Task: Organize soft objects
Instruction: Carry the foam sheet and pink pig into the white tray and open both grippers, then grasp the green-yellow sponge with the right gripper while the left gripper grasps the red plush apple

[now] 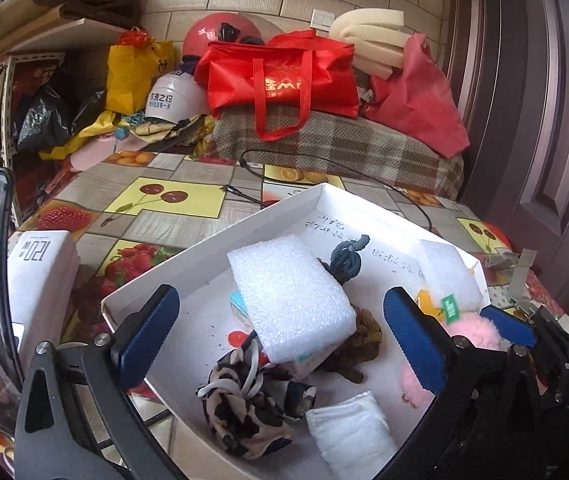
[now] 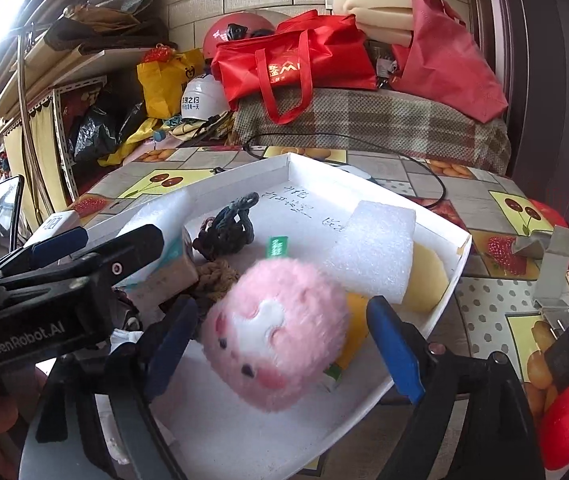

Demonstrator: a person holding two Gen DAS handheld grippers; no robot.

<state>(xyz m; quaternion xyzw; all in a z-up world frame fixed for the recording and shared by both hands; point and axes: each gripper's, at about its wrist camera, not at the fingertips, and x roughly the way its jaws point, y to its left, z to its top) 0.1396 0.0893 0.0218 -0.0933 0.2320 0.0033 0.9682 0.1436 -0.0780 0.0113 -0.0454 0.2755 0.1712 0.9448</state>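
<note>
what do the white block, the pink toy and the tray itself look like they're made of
White block: looks like expanded polyethylene packing foam, with a bubbly, matte, pebbled surface. Pink toy: plush, likely synthetic fur, with fuzzy pile and stitched face details. Tray: seems thin white cardboard, with folded upright walls and pen writing on its floor.

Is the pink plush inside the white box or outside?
Inside: the pink plush lies on the box floor, between the open right fingers.

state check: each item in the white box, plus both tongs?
left tongs: open, over the box
right tongs: open, around the pink plush
pink plush: lying in box, ungripped
white box: open, no lid
large foam block: tilted, propped on other items
folded white cloth: flat
</note>
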